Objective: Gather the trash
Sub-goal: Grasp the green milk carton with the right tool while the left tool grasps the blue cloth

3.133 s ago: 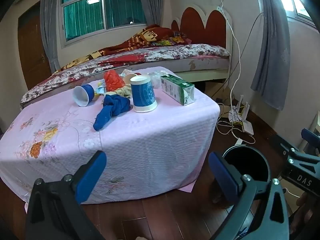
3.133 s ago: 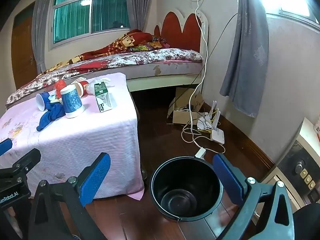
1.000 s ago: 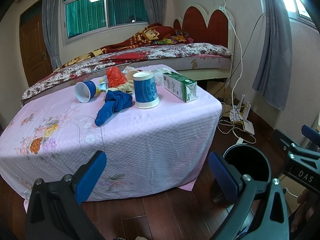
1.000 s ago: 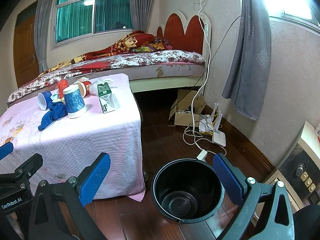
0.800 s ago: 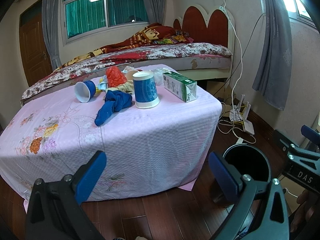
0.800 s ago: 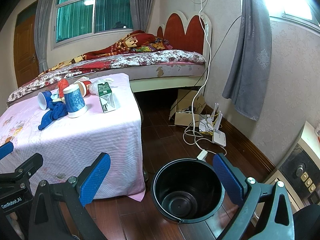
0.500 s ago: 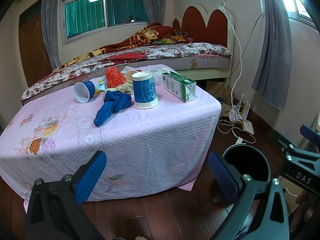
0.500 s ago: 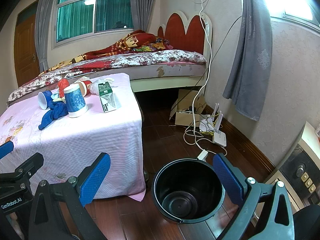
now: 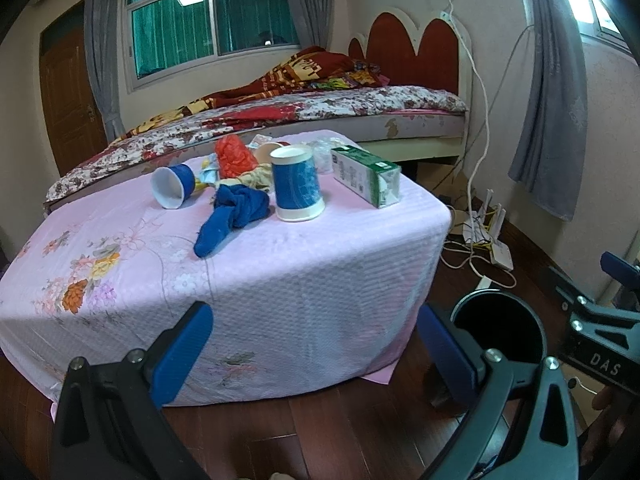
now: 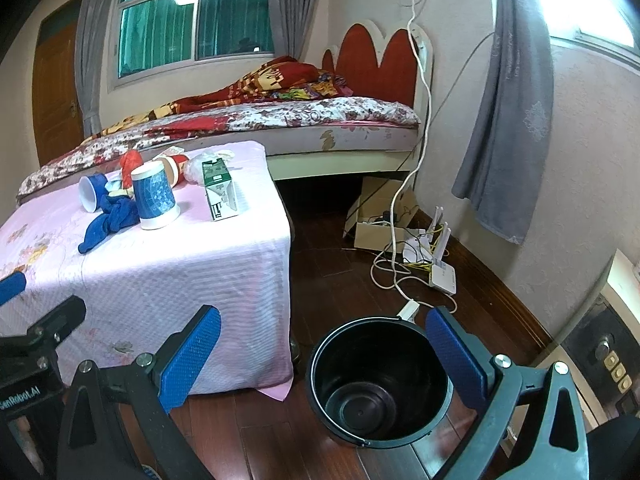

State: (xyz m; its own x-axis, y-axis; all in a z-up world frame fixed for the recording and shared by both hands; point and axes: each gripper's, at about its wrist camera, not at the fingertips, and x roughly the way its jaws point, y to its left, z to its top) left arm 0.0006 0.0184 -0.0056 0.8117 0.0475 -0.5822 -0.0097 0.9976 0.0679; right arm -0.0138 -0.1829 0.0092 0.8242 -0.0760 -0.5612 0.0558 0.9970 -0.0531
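Hand-held gripper left [image 9: 312,344] and hand-held gripper right [image 10: 328,350]: both spread wide, empty, low before the counter draped in pink floral cloth [image 9: 280,280]. Trash clustered on top, well apart from both: tall blue-and-white paper cup [image 9: 297,184], green-and-white carton [image 9: 366,176], tipped blue cup [image 9: 173,186], crumpled blue cloth [image 9: 232,216]. Round black plastic bucket [image 10: 378,380] on the floor, just beside the counter. Best reached high over the edge, upright cup taken squarely first.

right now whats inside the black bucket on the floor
The black bucket looks empty: bare dark bottom and inner walls in the right wrist view. The nearest inner wall is hidden by its rim.
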